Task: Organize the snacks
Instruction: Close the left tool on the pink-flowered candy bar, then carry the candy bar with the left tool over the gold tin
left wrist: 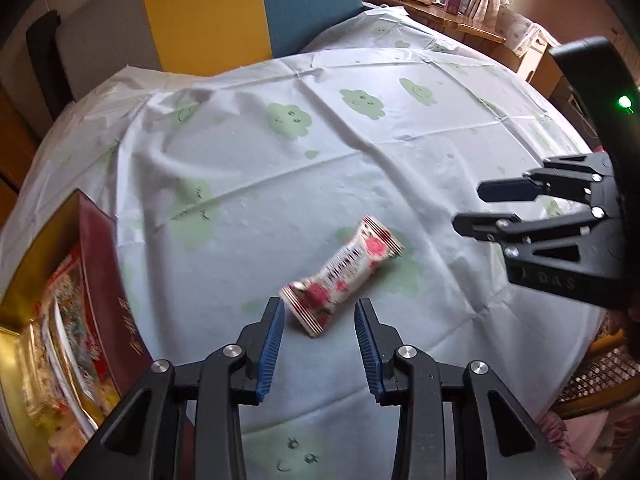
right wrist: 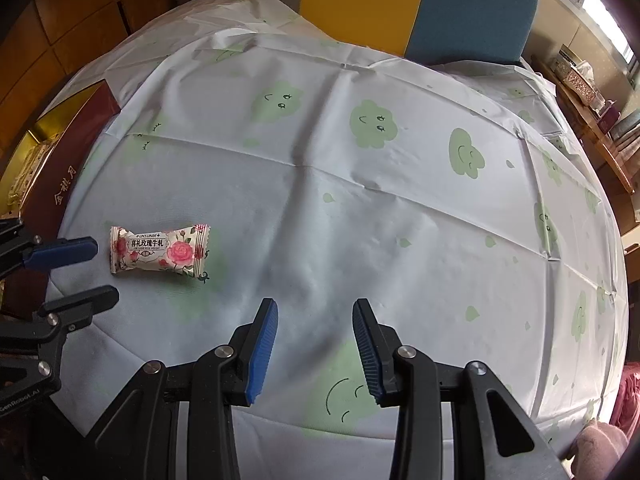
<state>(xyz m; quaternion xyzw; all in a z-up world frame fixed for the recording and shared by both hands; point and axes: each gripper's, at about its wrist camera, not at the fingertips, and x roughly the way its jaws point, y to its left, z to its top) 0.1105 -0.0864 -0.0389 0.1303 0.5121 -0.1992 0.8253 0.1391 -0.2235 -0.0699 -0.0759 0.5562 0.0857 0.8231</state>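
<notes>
We see one snack packet (left wrist: 342, 276), a white wrapper printed with pink roses and crimped at both ends, lying flat on the tablecloth (left wrist: 280, 168) toward the table's left edge. It is the only loose snack on the cloth. Just in front of it hangs our left gripper (left wrist: 319, 308), its two blue-padded fingers spread apart on either side of the packet's near end without touching it, so the claw is released and holds nothing. Our right gripper (right wrist: 315, 312) hovers over bare cloth nearer the middle of the table, well apart from the packet, its two fingers also spread and empty; from the left wrist view it shows at the right side (left wrist: 472, 208). At the left edge of the table sits one open box (left wrist: 108, 280), dark red outside with gold characters and a gold lining, with several wrapped snacks inside, too blurred to count. The cloth is pale, creased in squares and dotted with green smiling clouds. Beyond the far edge stand two upright panels, one yellow (left wrist: 204, 12) and one blue (left wrist: 312, 0).
</notes>
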